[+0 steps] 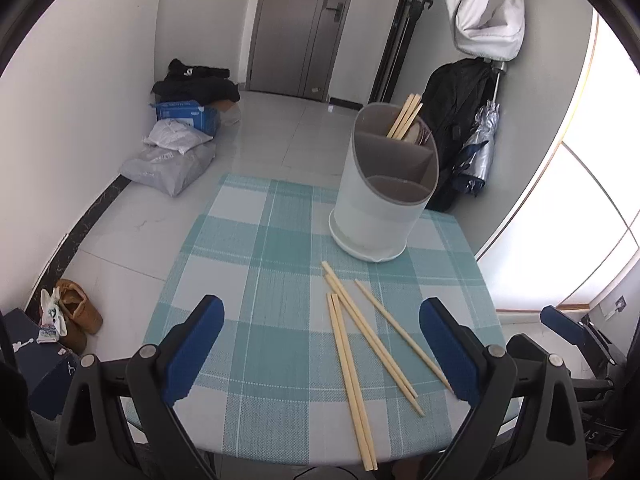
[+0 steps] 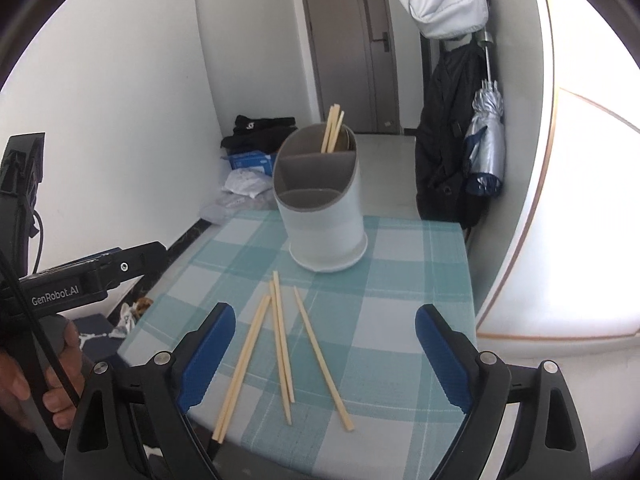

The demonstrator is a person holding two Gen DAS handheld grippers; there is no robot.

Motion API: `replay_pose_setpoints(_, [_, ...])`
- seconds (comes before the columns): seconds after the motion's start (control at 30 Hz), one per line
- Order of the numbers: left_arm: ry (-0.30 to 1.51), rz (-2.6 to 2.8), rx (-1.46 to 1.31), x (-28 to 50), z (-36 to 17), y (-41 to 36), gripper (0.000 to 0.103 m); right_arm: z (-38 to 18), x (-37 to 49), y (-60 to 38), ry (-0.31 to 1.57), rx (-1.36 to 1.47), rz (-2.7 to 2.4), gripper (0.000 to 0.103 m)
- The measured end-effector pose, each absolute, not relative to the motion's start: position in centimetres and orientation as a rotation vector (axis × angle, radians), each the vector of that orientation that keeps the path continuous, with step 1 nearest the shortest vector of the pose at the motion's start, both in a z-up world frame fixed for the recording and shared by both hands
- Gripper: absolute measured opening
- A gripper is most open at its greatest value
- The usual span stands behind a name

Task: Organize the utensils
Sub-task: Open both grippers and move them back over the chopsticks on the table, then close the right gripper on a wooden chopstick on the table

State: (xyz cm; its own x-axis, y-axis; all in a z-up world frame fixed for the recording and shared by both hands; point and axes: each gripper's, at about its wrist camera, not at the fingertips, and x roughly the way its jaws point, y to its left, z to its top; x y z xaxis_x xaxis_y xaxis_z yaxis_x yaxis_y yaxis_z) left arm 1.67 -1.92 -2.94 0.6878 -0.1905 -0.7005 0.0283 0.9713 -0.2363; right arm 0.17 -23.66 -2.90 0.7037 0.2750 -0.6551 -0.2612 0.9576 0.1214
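I judge this job partly done: a few pale wooden chopsticks (image 1: pixel 405 117) already stand upright in the rear compartment of the white, grey-lined oval plastic utensil holder (image 1: pixel 378 208), which sits at about twelve o'clock on the teal-and-white checked desk (image 1: pixel 256 256), toward its far edge. The holder's middle and near compartments look empty from here. What remains is the scatter of loose bamboo-coloured chopsticks (image 2: pixel 280 340) lying flat on the cloth between me and the holder, just short of its base and not touching it. I count roughly five or six sticks: a pair side by side, two more close together, and one apart (some overlap, so I cannot be sure of the number). In my left wrist view they fan from about twelve o'clock down to five o'clock; in my right they run from twelve to seven. My left claw (image 1: pixel 322 354) is spread wide with nothing between its blue pads, and my right claw (image 2: pixel 325 356) is likewise wide apart and empty, both poised above the loose sticks. None has been picked up yet, so I reckon most of the gathering is still ahead.
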Motion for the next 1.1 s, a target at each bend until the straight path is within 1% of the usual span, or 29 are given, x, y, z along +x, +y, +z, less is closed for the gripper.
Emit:
replay_pose_setpoints(0.13, [0.887,-0.143,-0.306,2.0,-4.7,-1.3,0.097,-5.1,1.2,-24.5,0.831,0.055,0.269,0.092])
replay_pose_setpoints(0.23, [0.931,-0.158,-0.276,2.2,-5.5,-1.9,0.097,-6.6,2.3,-24.5,0.911,0.048,0.262,0.092])
replay_pose_setpoints(0.4, [0.998,-0.180,-0.331,3.4,-6.6,-1.7,0.097,-8.8,4.6,-23.6,1.009,0.033,0.264,0.091])
replay_pose_setpoints(0.63, [1.074,-0.145,-0.354,4.8,-8.3,-0.1,0.097,-10.3,8.3,-21.2,1.079,-0.060,0.315,0.089])
replay_pose_setpoints(0.77, [1.121,-0.136,-0.394,5.0,-9.1,0.6,0.097,-11.5,10.6,-19.7,1.135,-0.100,0.357,0.071])
replay_pose_setpoints(0.83, [1.128,-0.131,-0.391,5.0,-9.0,0.7,0.097,-12.0,11.5,-18.9,1.154,-0.124,0.373,0.068])
replay_pose_setpoints(0.93, [1.130,-0.132,-0.398,4.8,-8.8,0.9,0.097,-12.6,12.4,-17.4,1.177,-0.191,0.393,0.060])
replay_pose_setpoints(1.0, [1.133,-0.137,-0.408,4.8,-8.6,0.9,0.097,-13.0,12.7,-16.3,1.177,-0.246,0.402,0.059])
replay_pose_setpoints(1.07, [1.133,-0.135,-0.408,5.1,-8.5,0.9,0.097,-13.3,13.0,-15.4,1.185,-0.283,0.410,0.054])
replay_pose_setpoints(1.1, [1.134,-0.138,-0.411,5.2,-8.6,0.9,0.097,-13.3,13.0,-15.0,1.171,-0.303,0.413,0.054])
